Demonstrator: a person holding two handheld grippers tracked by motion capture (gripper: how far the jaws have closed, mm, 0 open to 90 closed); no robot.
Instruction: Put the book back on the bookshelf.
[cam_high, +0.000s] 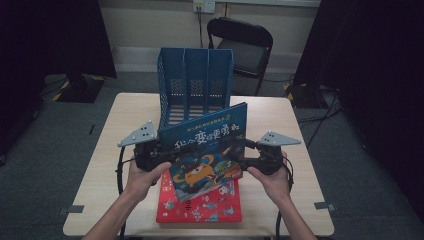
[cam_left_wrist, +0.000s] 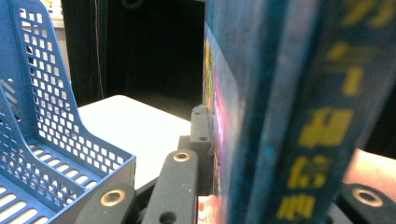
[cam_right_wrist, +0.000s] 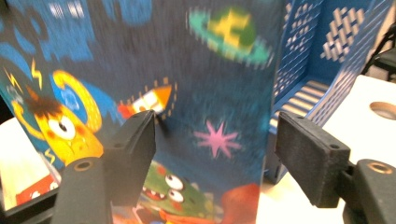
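Two grippers flank the blue book (cam_high: 207, 150), raised and tilted over the red book (cam_high: 200, 202) before the file rack (cam_high: 195, 82): left gripper (cam_high: 162, 152) clamped on its left edge, right gripper (cam_high: 245, 155) jaws open around its right edge.

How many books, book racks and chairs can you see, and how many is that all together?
Books: 2, the blue book held up and the red book lying flat on the table
Book racks: 1, the blue rack
Chairs: 1, the black chair behind the table
Total: 4
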